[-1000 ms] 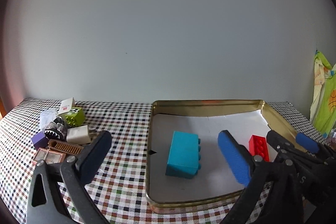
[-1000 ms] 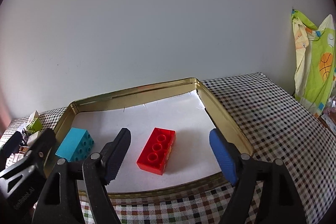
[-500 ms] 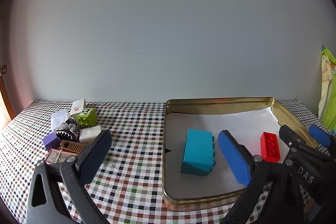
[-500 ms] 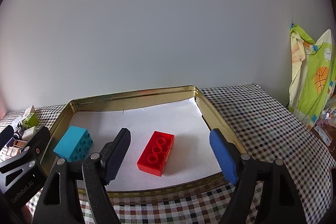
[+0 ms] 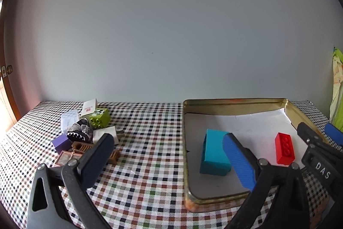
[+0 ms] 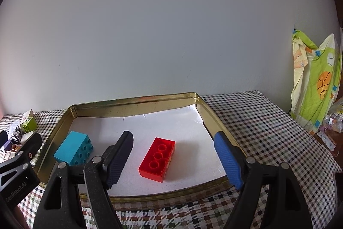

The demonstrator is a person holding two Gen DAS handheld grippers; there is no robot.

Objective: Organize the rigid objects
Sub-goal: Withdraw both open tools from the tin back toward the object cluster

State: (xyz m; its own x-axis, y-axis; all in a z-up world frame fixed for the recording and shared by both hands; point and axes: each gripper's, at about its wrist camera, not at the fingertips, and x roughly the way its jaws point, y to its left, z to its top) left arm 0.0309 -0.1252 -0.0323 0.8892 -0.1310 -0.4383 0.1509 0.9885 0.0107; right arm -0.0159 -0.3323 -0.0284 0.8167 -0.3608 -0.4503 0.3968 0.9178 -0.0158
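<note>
A gold metal tray (image 5: 233, 102) (image 6: 137, 102) lined with white paper holds a cyan brick (image 5: 213, 152) (image 6: 72, 147) on its side and a red brick (image 5: 284, 147) (image 6: 157, 156). My left gripper (image 5: 167, 162) is open and empty, over the tablecloth by the tray's left wall. My right gripper (image 6: 173, 158) is open and empty, at the tray's front edge with the red brick between its fingers' lines. A pile of small objects lies at the left: a green brick (image 5: 99, 118), a purple block (image 5: 61, 143), a shark-mouth toy (image 5: 79, 132) and a white plug (image 5: 107, 134).
A checkered tablecloth (image 5: 145, 143) covers the table against a plain grey wall. A white box (image 5: 89, 107) and brown comb-like pieces (image 5: 83, 146) are in the pile. Green patterned cloth (image 6: 315, 83) hangs at the far right. A door edge (image 5: 6, 78) is at left.
My left gripper has swung left, so the pile shifted toward the centre and the tray toward the right. My right gripper drew back slightly; the bricks stayed put.
</note>
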